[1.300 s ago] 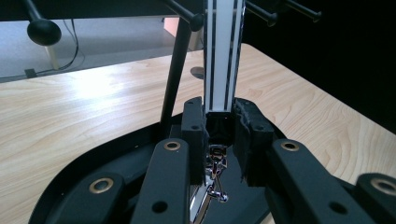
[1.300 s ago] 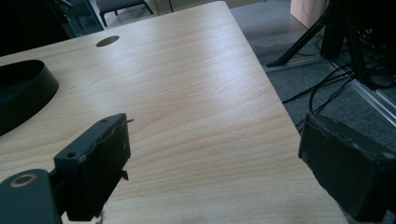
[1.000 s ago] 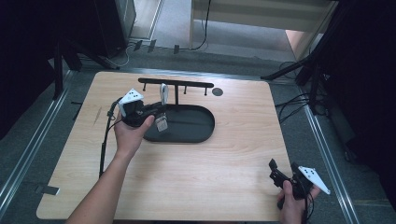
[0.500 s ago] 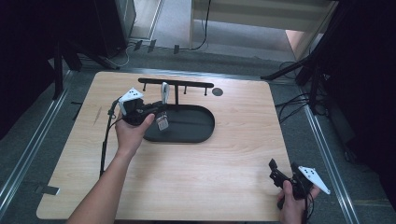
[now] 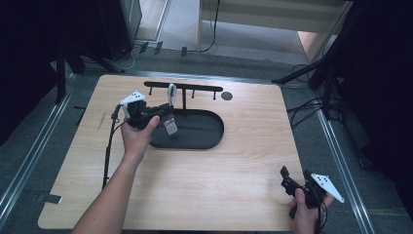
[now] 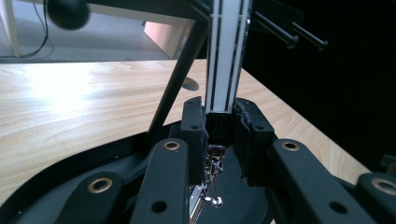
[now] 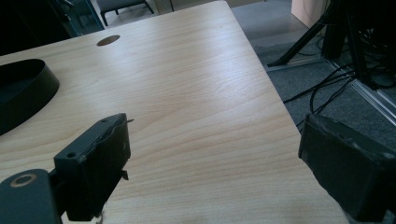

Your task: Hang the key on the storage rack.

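Left gripper (image 5: 163, 111) sits at about 10 o'clock of the light wooden surface (image 5: 243, 161), above the left end of the black oval tray (image 5: 204, 131), its jaws clenched on a white strap with two dark stripes (image 5: 171, 92). In the left gripper view the white strap (image 6: 227, 56) runs upright from between the jaw pads to the top edge, with a small metal clasp (image 6: 211, 177) hanging just below the pads over the tray floor (image 6: 70, 196). In the high view a small silvery tag (image 5: 170, 127) dangles under the jaws, over the tray's left part. The strap rises beside the black peg rack (image 5: 185, 88) standing at the tray's 12 o'clock edge; whether it hangs on a peg, cannot tell. Right gripper (image 5: 288, 180) is at about 5 o'clock near the surface corner, well apart from the tray, jaws released and wide with bare wood (image 7: 205, 116) between them. A round hole (image 5: 226, 95) in the surface lies at 1 o'clock.
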`<state>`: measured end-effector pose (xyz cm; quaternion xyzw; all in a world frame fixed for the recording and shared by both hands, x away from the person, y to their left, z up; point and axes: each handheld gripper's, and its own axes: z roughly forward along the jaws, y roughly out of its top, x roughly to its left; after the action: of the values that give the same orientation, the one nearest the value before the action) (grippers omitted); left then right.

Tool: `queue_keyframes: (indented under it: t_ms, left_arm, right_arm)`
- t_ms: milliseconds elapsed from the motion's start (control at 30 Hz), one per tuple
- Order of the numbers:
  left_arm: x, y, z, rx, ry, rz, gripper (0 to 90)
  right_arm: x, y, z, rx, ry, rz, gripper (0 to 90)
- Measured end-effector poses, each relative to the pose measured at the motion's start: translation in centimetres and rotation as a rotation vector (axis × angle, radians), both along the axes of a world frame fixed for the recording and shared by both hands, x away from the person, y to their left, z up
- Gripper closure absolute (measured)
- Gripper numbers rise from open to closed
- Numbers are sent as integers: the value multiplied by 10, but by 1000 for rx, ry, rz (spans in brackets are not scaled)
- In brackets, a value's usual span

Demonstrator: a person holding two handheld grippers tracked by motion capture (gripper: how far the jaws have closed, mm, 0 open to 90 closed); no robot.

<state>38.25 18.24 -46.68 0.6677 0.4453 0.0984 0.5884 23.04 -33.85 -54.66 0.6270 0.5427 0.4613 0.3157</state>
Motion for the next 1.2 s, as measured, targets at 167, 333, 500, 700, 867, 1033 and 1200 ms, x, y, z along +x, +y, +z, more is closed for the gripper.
queue_keyframes:
  t_ms: [167,333,500,700,867,1033,1200]
  left_arm:
    - [1,-1,-1,-12,11,15,742]
    - [5,2,-3,-55,46,39,703]
    - [7,3,-4,-62,62,54,684]
    - [8,4,-4,-84,75,77,657]
    - [7,6,-2,-102,75,139,658]
    - [8,6,-1,-109,79,163,646]
    - [4,2,-2,-63,56,177,574]
  right_arm:
    - [0,0,0,-1,-4,2,87]
    - [0,0,0,3,-2,1,87]
    - [0,0,0,-1,-6,5,87]
    - [0,1,0,-1,-2,2,87]
    - [0,0,0,-4,-3,2,87]
    - [1,0,0,-2,-2,3,88]
    - [1,0,0,0,-3,5,87]
